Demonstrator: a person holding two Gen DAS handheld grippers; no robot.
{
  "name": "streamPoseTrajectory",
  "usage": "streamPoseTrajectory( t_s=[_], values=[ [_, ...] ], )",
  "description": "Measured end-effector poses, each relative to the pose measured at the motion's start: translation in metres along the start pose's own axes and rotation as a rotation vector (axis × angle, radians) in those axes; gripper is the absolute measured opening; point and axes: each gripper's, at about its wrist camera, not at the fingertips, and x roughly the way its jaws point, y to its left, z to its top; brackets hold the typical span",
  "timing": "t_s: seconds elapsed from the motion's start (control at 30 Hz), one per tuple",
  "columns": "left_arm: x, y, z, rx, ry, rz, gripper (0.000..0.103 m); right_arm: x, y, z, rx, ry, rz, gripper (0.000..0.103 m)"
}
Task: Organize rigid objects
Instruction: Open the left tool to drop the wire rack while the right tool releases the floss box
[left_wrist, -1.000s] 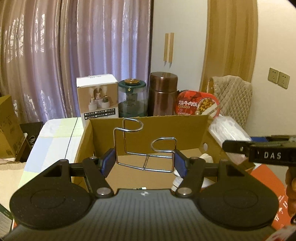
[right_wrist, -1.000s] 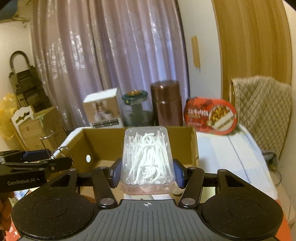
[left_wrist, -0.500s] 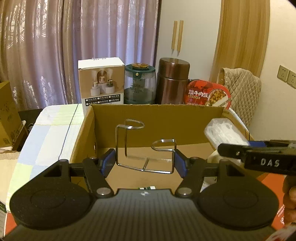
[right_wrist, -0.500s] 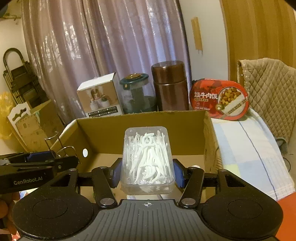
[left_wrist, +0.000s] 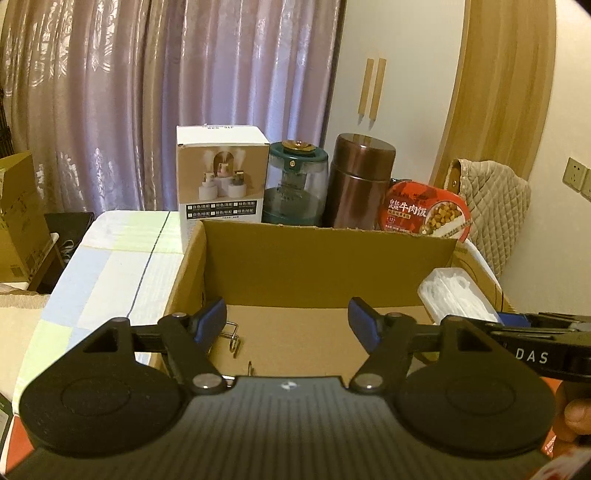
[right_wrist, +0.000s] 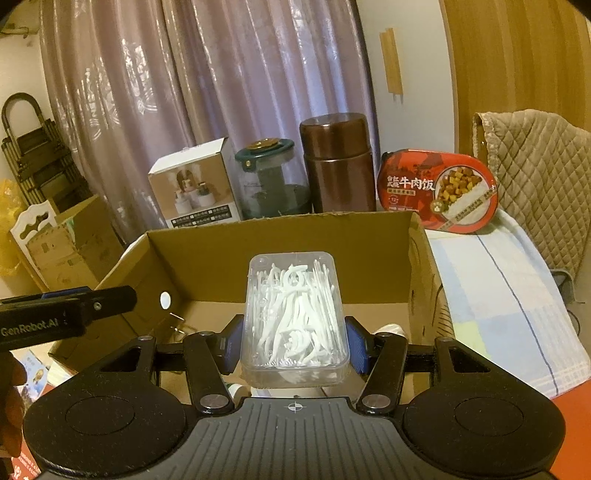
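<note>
While the fingers of the left gripper (left_wrist: 287, 321) are being opened, nothing being pinched between them, the wire rack (left_wrist: 233, 339) is being left low on the floor of the cardboard box (left_wrist: 325, 254), at its left wall. The clear floss-pick case (right_wrist: 294, 317) is being clamped by the right gripper (right_wrist: 294, 345) above the box's open middle. It is judged that the case is best lowered flat, clear of the rack, before release.
</note>
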Motion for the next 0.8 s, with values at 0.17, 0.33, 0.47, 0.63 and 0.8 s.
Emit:
streamPoseTrajectory(
  t_s=[0.17, 0.33, 0.47, 0.63, 0.8],
  values=[
    [0.001, 0.004, 0.0, -0.009, 0.002, 0.011, 0.068, 0.0, -0.001, 0.0, 0.003, 0.0, 0.0, 0.053],
    [0.0, 0.005, 0.001, -0.015, 0.0, 0.012, 0.068, 0.0, -0.002, -0.001, 0.008, 0.003, -0.002, 0.053],
    [0.0, 0.004, 0.0, -0.014, 0.0, 0.007, 0.068, 0.002, -0.004, -0.002, 0.009, 0.01, -0.001, 0.053],
    [0.0, 0.003, -0.001, -0.015, 0.0, 0.006, 0.068, 0.002, -0.007, -0.003, 0.007, -0.015, 0.018, 0.053],
    [-0.002, 0.003, -0.001, -0.016, -0.005, 0.004, 0.068, -0.009, -0.013, 0.0, 0.039, -0.087, 0.008, 0.072]
  ],
)
